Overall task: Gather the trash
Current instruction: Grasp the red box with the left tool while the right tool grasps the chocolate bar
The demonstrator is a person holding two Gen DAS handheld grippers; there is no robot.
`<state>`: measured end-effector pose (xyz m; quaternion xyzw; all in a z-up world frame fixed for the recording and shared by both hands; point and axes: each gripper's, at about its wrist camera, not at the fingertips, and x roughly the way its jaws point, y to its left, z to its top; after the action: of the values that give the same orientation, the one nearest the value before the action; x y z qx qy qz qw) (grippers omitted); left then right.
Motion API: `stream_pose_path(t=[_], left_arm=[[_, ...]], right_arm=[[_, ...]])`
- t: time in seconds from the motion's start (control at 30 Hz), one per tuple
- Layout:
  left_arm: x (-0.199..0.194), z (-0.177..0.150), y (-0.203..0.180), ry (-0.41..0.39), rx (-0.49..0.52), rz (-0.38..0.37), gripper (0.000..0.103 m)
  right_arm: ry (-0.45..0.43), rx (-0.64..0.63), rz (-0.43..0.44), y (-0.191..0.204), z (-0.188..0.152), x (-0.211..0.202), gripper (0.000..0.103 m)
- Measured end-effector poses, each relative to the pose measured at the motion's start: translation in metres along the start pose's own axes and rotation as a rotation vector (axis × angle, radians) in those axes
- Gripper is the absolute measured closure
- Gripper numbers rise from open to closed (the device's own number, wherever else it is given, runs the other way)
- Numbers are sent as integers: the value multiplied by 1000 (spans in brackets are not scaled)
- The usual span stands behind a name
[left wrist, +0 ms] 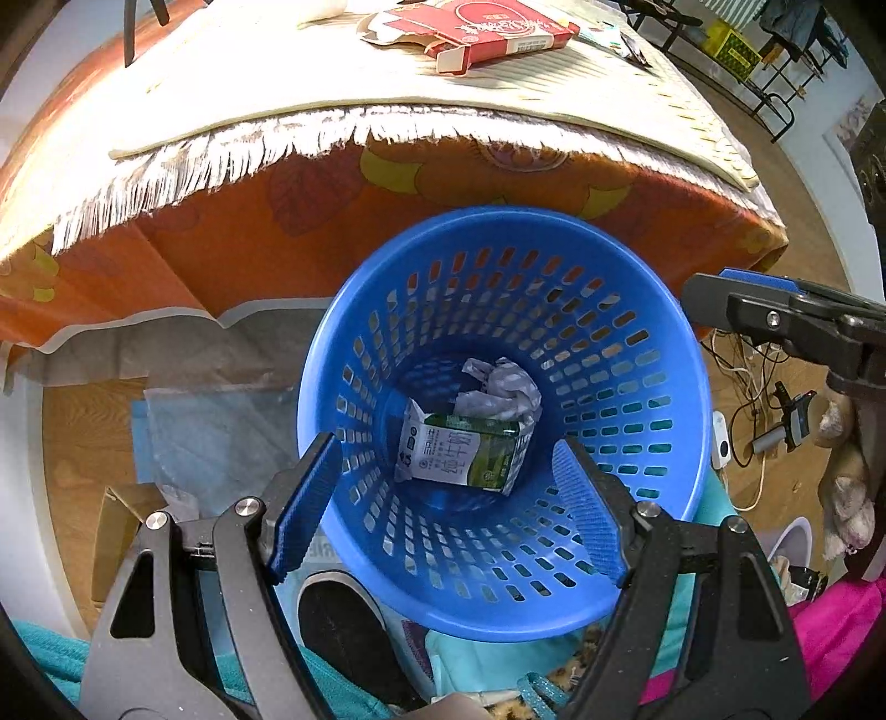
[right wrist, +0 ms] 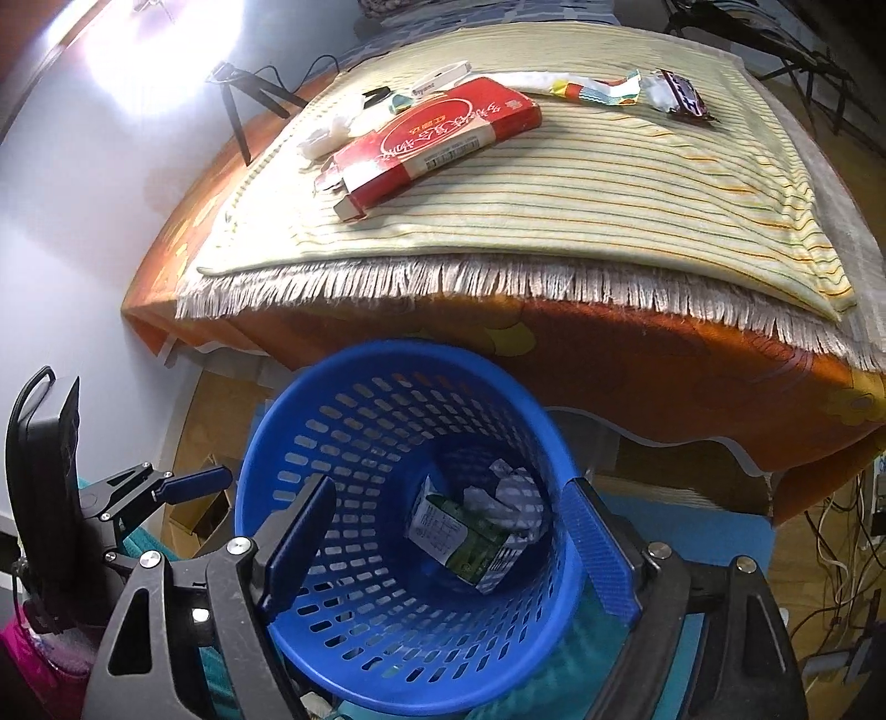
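Note:
A blue perforated wastebasket stands on the floor in front of the table. At its bottom lie a green-and-white milk carton and a crumpled grey-white wrapper. My left gripper hangs open over the basket's mouth, nothing between its blue pads. My right gripper is also open and empty above the basket. On the table's striped mat lie a flattened red box, a colourful wrapper and a dark snack packet.
The table wears an orange flowered cloth under a fringed striped mat. Small white scraps lie left of the red box. A tripod stands at the back left. Cables trail on the wooden floor at right. A shoe shows below the basket.

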<state>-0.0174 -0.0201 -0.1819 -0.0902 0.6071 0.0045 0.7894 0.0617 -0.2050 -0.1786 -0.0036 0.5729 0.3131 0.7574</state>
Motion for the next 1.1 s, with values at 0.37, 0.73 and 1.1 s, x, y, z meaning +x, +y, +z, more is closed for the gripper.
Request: stream_pose_path(t=[0.37,0.73,1.1], left_arm=[[-11,16,-1,-28,8,-1,22],[-26,56,6,-86,53,18,22],[-40,116,4,-146,117,3,19]], right_arm=[[-55,13,-15,-6,17,-11,18],[-133,47,-44,-28,40,-27,18],[-204,50,-65,-47,73,-45,18]])
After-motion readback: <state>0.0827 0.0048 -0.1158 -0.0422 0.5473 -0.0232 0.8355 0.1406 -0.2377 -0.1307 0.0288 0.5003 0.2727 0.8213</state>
